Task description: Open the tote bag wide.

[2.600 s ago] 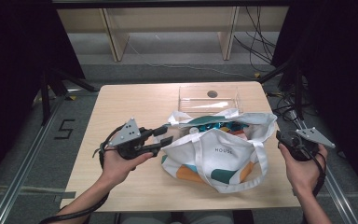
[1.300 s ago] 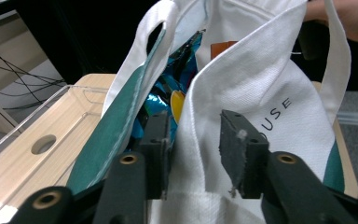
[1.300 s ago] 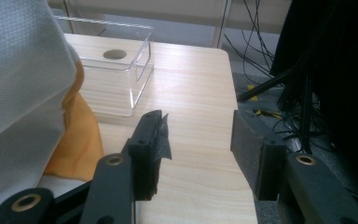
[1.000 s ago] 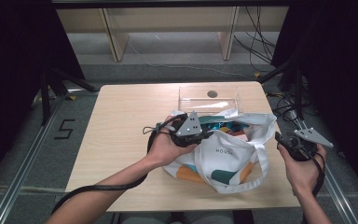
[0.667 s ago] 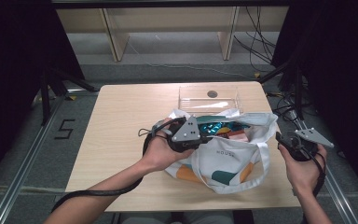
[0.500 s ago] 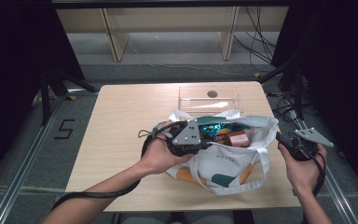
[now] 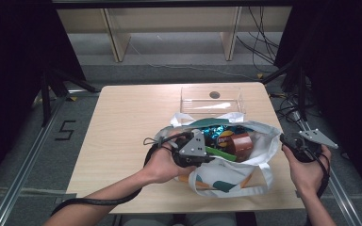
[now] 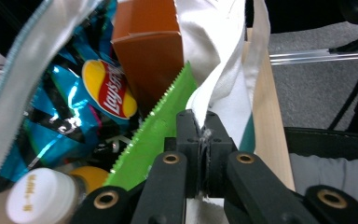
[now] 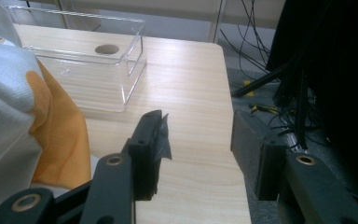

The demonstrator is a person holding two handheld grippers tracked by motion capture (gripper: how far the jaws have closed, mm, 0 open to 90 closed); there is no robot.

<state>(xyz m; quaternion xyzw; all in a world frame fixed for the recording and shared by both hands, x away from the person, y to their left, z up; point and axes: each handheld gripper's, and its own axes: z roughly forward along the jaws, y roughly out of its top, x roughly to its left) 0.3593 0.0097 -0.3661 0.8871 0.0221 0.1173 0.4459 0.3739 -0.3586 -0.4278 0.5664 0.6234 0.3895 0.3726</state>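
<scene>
A white tote bag [image 7: 230, 175] with teal and orange patches lies open on the wooden table [image 7: 127, 127]. My left gripper [image 7: 211, 158] is shut on the bag's near rim [image 8: 216, 93], with white cloth pinched between its jaws [image 8: 205, 135]. Inside the bag are a blue chip packet [image 8: 88, 93], a brown box [image 8: 149, 46], a green packet [image 8: 161, 130] and a white-capped bottle [image 8: 39, 198]. My right gripper [image 7: 283, 140] stands open just off the bag's right side, with nothing between its jaws [image 9: 200, 140].
A clear plastic box [image 7: 211, 99] with a round hole stands on the table behind the bag, also seen ahead of the right gripper [image 9: 88, 60]. Cables [image 9: 261, 56] and dark stands lie beyond the table's right edge. Bare tabletop lies to the left.
My left hand came across from the table's left to the bag, closed on its near rim and drew it toward the person, widening the mouth. The right hand stayed put.
</scene>
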